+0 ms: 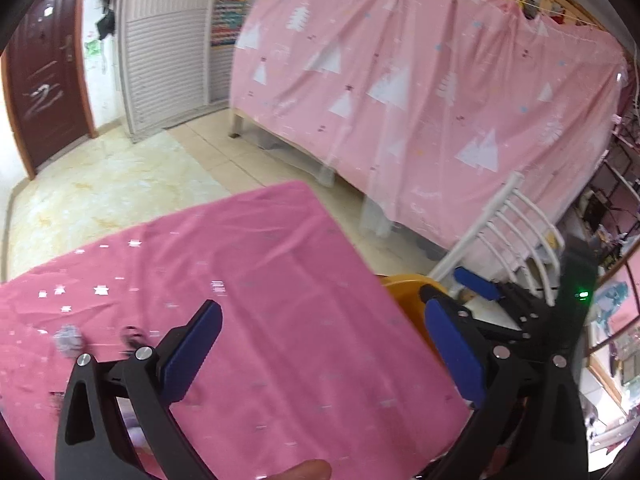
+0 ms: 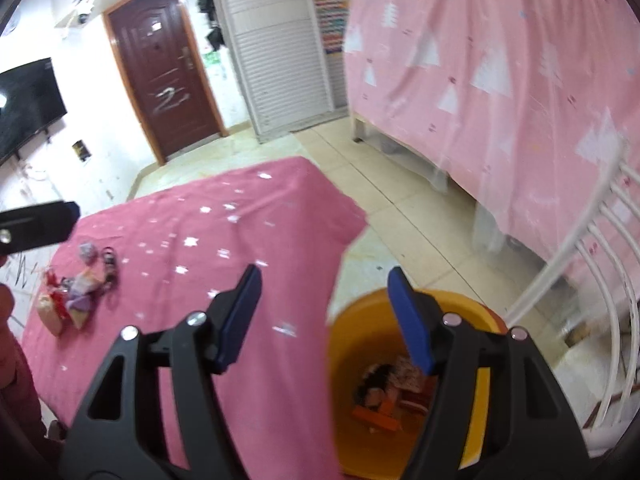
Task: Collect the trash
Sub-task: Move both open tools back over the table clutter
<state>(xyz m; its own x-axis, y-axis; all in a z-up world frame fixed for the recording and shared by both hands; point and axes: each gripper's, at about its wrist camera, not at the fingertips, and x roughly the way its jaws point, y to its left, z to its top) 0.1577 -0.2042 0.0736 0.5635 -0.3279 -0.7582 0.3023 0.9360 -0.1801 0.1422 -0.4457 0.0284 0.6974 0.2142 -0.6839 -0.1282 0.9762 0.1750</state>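
Observation:
My left gripper (image 1: 320, 344) stands wide open over the pink star-print tablecloth (image 1: 280, 264), with nothing between its blue pads. A crumpled grey scrap (image 1: 68, 340) and a small dark item (image 1: 134, 336) lie on the cloth to its left. In the right wrist view my right gripper (image 2: 324, 300) is open and empty above the table's right edge and the orange bin (image 2: 348, 376). Wrappers and scraps (image 2: 384, 396) lie at the bottom of the bin. A pile of wrappers (image 2: 72, 300) sits on the tablecloth (image 2: 224, 216) at the far left.
The bin (image 1: 400, 286) stands on the tiled floor beside the table. A white metal bed rail (image 2: 600, 280) rises to its right. A pink curtain (image 1: 420, 80) hangs behind. A brown door (image 2: 164, 72) and a white louvred wardrobe (image 2: 276, 52) are at the back.

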